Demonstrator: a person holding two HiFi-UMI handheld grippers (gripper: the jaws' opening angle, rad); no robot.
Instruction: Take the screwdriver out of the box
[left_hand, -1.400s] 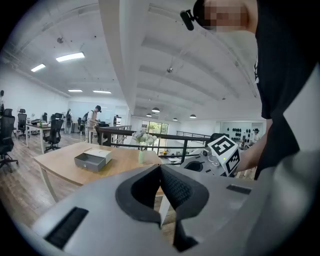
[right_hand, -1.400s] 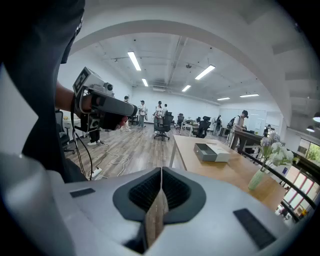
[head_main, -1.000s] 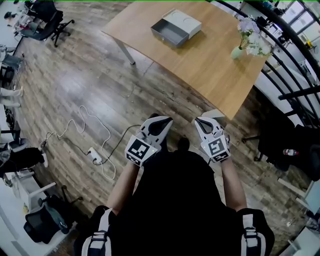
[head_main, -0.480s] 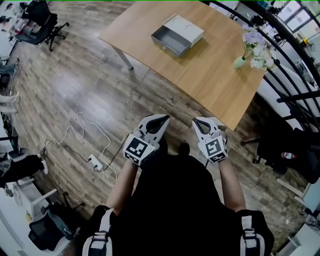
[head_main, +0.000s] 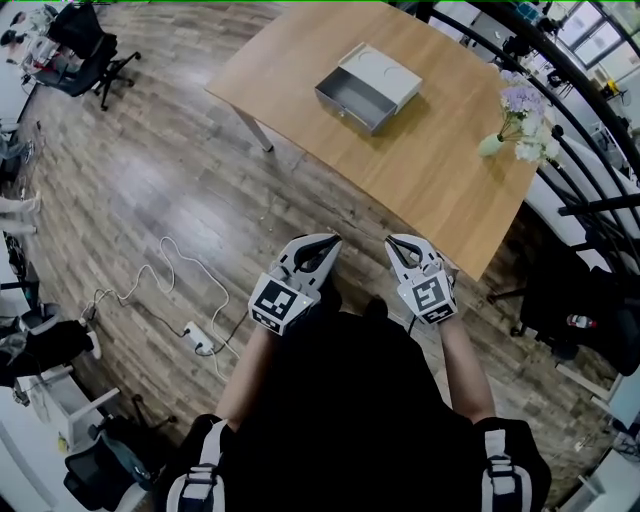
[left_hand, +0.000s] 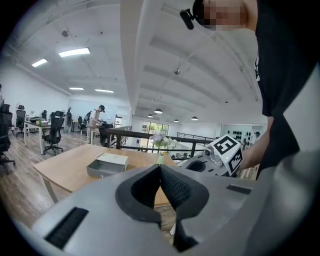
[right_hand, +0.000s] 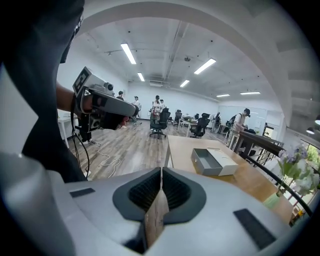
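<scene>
Head view shows the left gripper (head_main: 322, 242) and right gripper (head_main: 397, 243) squeezed shut on nothing, well apart from the box (head_main: 368, 87). If they reach it shut, they may just push it along the table (head_main: 430, 170).

Table (head_main: 430, 170) has drifted a bit nearer the left gripper (head_main: 330, 241) and right gripper (head_main: 393, 241), with the box (head_main: 368, 73) and vase (head_main: 490, 145) sliding rightward too.

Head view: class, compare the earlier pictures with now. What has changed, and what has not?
The person has walked nearer the table: the box, vase and floor power strip all slid down the picture. Nothing was gripped or released. The left gripper and right gripper stay shut, empty, held out in front.
</scene>
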